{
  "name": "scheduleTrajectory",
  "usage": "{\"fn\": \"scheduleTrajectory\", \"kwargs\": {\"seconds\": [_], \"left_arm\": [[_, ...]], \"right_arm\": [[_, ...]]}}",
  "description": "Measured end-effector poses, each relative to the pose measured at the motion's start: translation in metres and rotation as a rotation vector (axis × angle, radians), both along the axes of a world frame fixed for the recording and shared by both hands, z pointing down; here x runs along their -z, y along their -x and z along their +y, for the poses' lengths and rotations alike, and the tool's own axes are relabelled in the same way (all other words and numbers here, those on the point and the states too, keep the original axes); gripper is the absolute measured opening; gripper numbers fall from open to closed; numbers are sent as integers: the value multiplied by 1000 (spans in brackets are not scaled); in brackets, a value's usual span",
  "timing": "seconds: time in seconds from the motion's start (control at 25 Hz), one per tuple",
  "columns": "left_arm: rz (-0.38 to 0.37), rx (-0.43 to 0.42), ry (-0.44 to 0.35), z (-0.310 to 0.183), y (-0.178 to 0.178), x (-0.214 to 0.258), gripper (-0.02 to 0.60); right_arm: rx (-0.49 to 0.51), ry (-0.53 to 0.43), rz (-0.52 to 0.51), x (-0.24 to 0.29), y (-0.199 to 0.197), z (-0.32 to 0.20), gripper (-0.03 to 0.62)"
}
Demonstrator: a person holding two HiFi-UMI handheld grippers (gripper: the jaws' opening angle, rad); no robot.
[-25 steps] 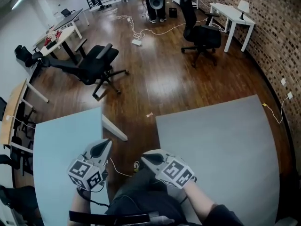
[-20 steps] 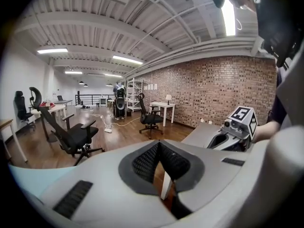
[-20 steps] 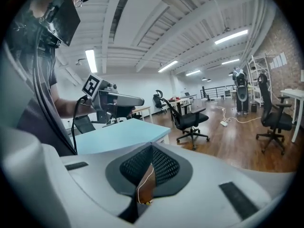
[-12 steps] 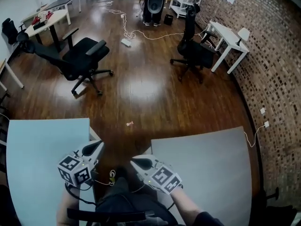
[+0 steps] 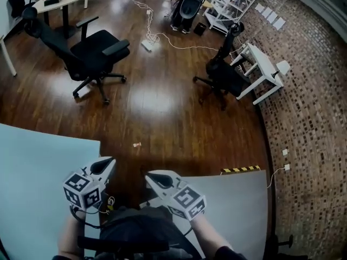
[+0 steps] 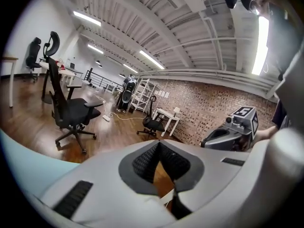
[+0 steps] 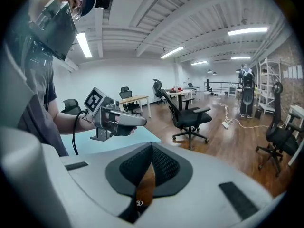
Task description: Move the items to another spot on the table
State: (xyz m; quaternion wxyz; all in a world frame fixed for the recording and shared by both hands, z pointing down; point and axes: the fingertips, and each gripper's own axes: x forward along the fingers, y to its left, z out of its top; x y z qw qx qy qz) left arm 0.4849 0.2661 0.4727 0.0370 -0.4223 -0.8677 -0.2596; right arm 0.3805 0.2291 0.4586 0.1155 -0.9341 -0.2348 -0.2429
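Low in the head view, the left hand-held gripper (image 5: 110, 162) and the right hand-held gripper (image 5: 149, 176) sit close together. Both point up the frame toward the strip of wooden floor (image 5: 162, 112) that runs between two desks. In its own view each is clenched: the dark pads meet at the tips and hold nothing.

The left one lies at the right edge of the pale blue desk (image 5: 38, 167), which fills the lower left of the frame. The right one lies at the upper left corner of the grey desk (image 5: 238, 199) in the lower right.

The items to be moved show in no view. The visible parts of both desks are bare, and beyond the tips stand only an office chair (image 5: 95, 53) and the open room.

So the direction from either tip to an item, and the line of any item's long axis, cannot be told. My judgement is that the items lie outside what these frames take in.

If they are on the blue desk, the left hand is the nearer. If they are on the grey desk, the right hand is. Either way, the jaws would have to part before any grasp.
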Motion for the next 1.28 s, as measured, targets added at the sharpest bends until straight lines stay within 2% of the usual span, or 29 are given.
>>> {"fn": "scheduleTrajectory", "kwargs": {"seconds": [0.12,0.28,0.48,0.64,0.72,0.92,1.0,1.16,1.28], "left_arm": [[-2,24,2,8,-14,1,5],[-43,47,8,22,-28,7,5],[-19,77,15,45,-38,6,5],[-32,100,-5,63,-45,1,5],[-43,98,1,74,-42,1,5],[49,103,3,101,-39,2,5],[73,100,5,115,-36,11,5],[178,93,32,152,-28,26,5],[180,94,39,178,-22,39,5]], "right_arm": [[-9,2,-3,4,-9,5,-14],[-46,3,84,23,-14,23,-14],[-72,-17,114,23,-12,50,-14],[-41,-5,68,9,-19,65,-14],[-28,0,78,5,-21,80,-14],[-10,-53,210,9,-29,118,-15],[23,-58,246,15,-33,133,-14],[55,-68,295,23,-31,170,-14],[82,-82,322,25,-29,192,-15]]}}
